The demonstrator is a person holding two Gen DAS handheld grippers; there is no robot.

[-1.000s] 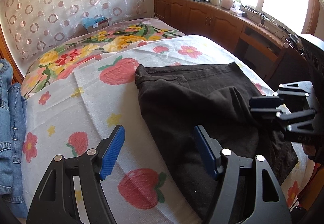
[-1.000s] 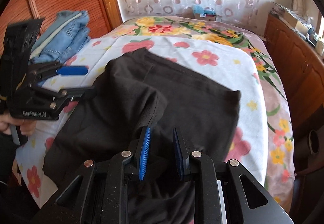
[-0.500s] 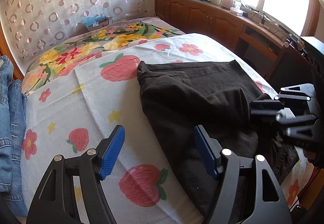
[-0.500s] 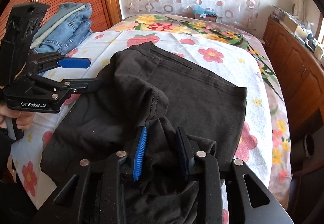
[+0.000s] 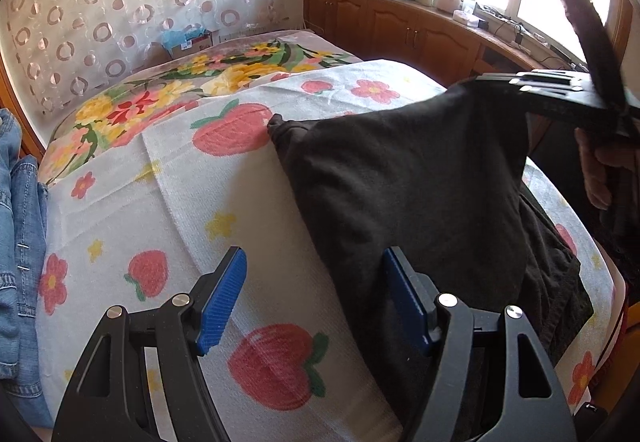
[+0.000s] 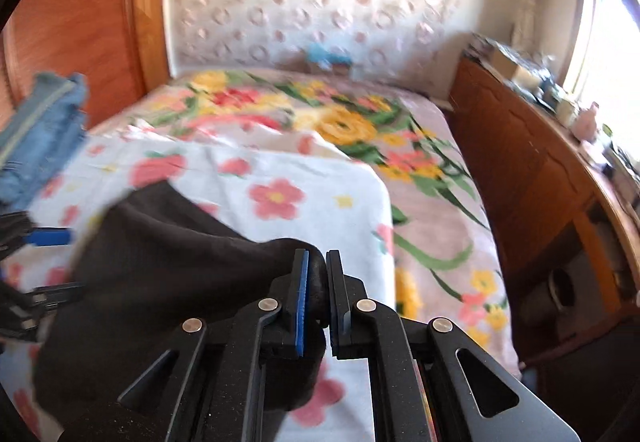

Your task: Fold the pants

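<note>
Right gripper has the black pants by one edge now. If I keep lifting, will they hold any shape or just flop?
Likely floppy: the black pants drape in a sagging sheet from the right gripper, whose jaws are opening slightly with cloth still pinched between them. Probably light, since one small pinch carries the raised part. The lower part may drag across the strawberry towel.
</note>
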